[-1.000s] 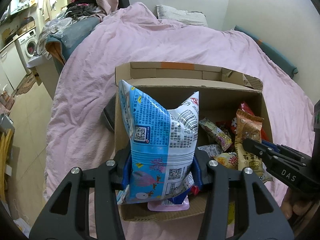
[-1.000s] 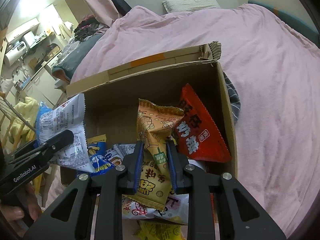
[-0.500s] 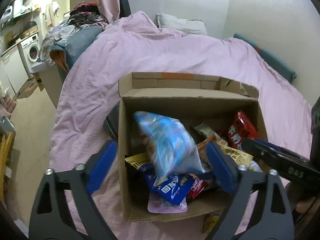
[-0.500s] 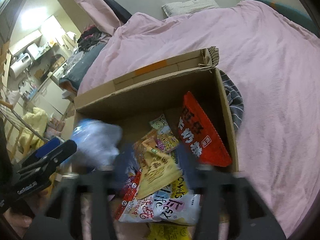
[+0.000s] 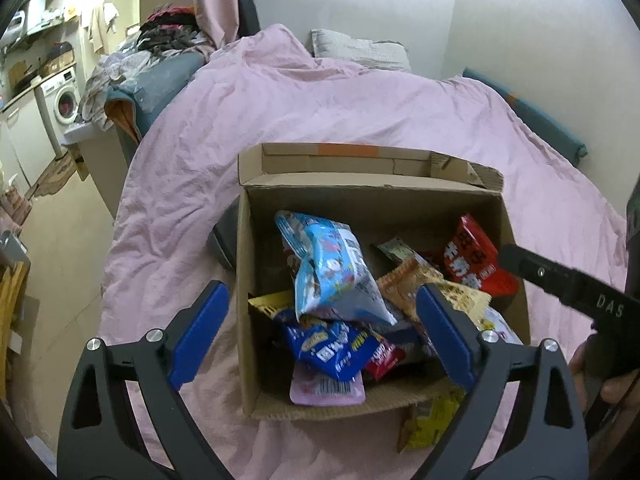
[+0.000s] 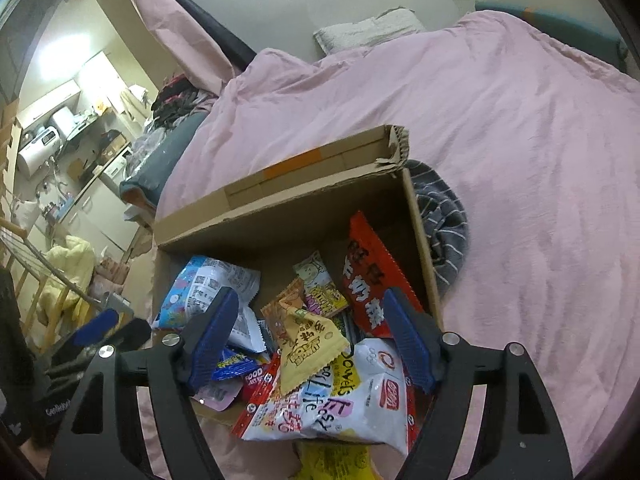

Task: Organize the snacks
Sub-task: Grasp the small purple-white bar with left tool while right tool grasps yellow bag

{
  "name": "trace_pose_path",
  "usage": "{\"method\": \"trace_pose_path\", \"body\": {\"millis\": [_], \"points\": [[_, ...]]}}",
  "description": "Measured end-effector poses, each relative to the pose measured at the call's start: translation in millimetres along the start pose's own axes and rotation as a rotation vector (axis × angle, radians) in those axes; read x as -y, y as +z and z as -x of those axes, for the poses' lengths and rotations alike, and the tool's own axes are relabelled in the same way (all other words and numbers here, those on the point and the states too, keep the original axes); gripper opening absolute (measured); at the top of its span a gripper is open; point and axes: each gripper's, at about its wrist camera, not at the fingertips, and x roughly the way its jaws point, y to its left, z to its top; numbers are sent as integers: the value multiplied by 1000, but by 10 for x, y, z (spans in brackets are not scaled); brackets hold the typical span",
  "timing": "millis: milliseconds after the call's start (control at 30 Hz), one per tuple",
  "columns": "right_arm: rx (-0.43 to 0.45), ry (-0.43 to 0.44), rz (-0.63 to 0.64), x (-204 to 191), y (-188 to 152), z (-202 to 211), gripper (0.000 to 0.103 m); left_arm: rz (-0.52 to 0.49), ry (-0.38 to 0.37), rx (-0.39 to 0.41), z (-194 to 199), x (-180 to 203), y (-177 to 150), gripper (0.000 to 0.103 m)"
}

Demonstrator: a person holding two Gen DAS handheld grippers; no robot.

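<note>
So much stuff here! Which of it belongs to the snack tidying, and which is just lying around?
Part of the job:
- cardboard box
- light blue snack bag
- red snack bag
- yellow snack packet
- left hand-held gripper and right hand-held gripper, both open

Just lying about:
- pink duvet
- striped grey cloth
- pillow
- washing machine

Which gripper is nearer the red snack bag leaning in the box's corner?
Right. The right gripper hovers beside the red bag; the left gripper hovers over the box's opposite side.

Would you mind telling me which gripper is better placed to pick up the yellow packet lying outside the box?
Probably the right gripper: open and empty, with the yellow packet just beneath it, at the cardboard box's near edge.
</note>
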Motion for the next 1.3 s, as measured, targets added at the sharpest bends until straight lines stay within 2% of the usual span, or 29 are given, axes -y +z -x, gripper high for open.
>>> {"method": "trace_pose_path", "body": {"millis": [133, 333, 533, 600, 700, 833, 933, 1000, 1033, 1100, 1167, 1300], "points": [[7, -1, -9, 7, -54, 151, 78, -20, 5, 4, 148, 60, -60, 93], [12, -8, -24, 29, -140, 363, 78, 50, -36, -56, 285, 55, -356, 93], [-27, -37, -35, 109, -280, 468, 78, 100, -13, -218, 183, 258, -858, 93], [-39, -48, -50, 163, -339, 522, 78, 108, -37, -288, 129, 407, -1099, 93], [-56, -76, -64, 272, -420, 593, 78, 66, -98, -444, -33, 658, -1444, 93], [-99, -106, -103, 488, -568, 644, 78, 11, -112, -589, -186, 893, -1848, 93], [-133, -133, -118, 619, -666, 664, 78, -25, -171, -668, -224, 1038, -2038, 90], [-154, -137, -132, 709, -725, 677, 78, -68, -163, -674, -214, 1133, -2115, 87], [-157, -135, -137, 729, -742, 684, 78, -84, -151, -665, -208, 1161, -2133, 86], [-166, -140, -141, 766, -778, 699, 78, -85, -146, -662, -221, 1172, -2149, 74], [-170, -145, -139, 772, -789, 692, 78, -81, -131, -656, -249, 1143, -2131, 49], [-196, -124, -138, 719, -802, 601, 78, -31, -131, -647, -337, 1001, -2071, 27]]}}
